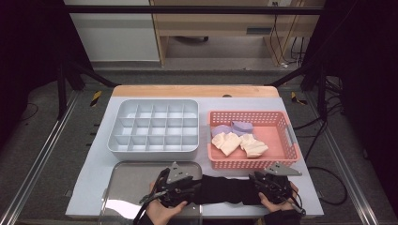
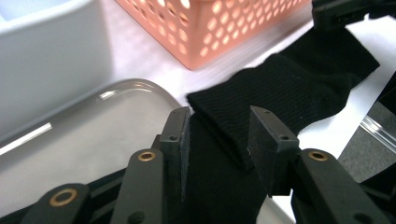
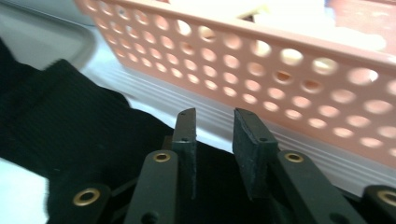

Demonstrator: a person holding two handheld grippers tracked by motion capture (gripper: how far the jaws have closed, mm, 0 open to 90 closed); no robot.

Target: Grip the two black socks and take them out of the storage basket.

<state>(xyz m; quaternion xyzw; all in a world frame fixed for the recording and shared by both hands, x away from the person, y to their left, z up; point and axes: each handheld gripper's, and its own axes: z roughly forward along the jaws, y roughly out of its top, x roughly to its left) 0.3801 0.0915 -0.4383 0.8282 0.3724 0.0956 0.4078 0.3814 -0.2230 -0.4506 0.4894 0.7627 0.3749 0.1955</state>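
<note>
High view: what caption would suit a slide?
Two handheld tongs at the ends of a black sock, beside a pink basket of folded socks.

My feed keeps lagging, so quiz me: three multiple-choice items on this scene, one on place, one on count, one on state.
1. Where does the black knitted sock lie?
A in the pink perforated plastic basket
B on the table in front of that basket
C in the grey divided tray

2. How many cream folded socks are in the basket?
A two
B four
C none

3. The left gripper is:
A shut on the basket
B open, sock fold between its fingers
C far from the sock

B: the high view shows it there.
A: two cream bundles.
B: gaps beside the fold.
</note>
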